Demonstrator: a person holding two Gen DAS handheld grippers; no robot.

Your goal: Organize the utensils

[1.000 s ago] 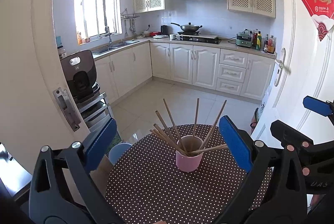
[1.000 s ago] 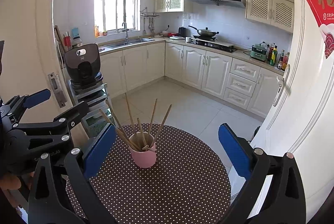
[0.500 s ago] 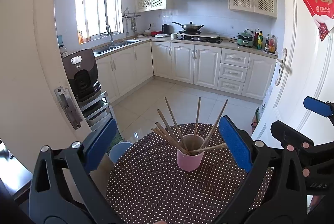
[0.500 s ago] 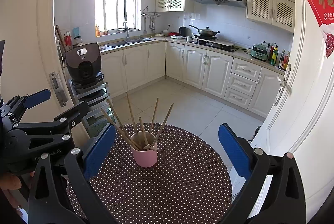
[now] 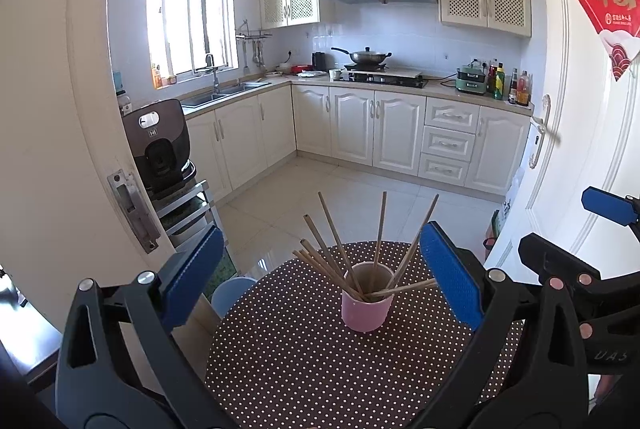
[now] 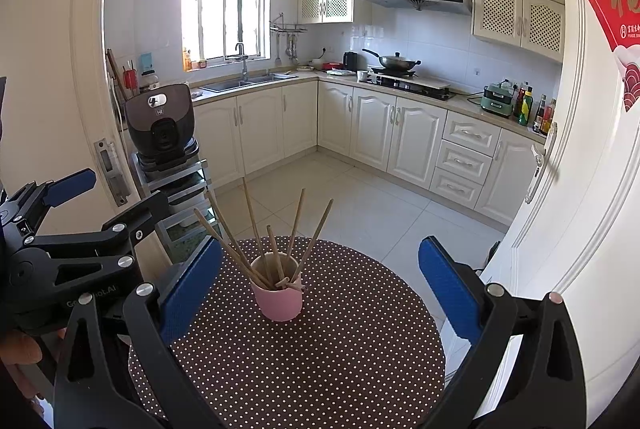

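Observation:
A pink cup [image 5: 366, 307] [image 6: 278, 295] stands on a round brown table with white dots [image 5: 320, 369] [image 6: 320, 349]. Several wooden chopsticks [image 5: 340, 257] [image 6: 256, 229] stand in the cup and fan outward. My left gripper [image 5: 320, 277] is open and empty, held above the table's near side, the cup between and beyond its blue pads. My right gripper [image 6: 316, 281] is open and empty, also facing the cup. Each gripper shows at the edge of the other's view, the left in the right wrist view [image 6: 72, 249] and the right in the left wrist view [image 5: 580, 269].
The table stands in a doorway to a kitchen. A door frame [image 5: 60, 109] is on the left, a white door [image 5: 580, 109] on the right. A black appliance on a metal rack [image 5: 160, 141] and a blue bin [image 5: 232, 293] lie beyond the table's left edge.
Both views have shifted slightly, and the cup sits a little lower and closer in the frames. Both grippers stay open and empty.

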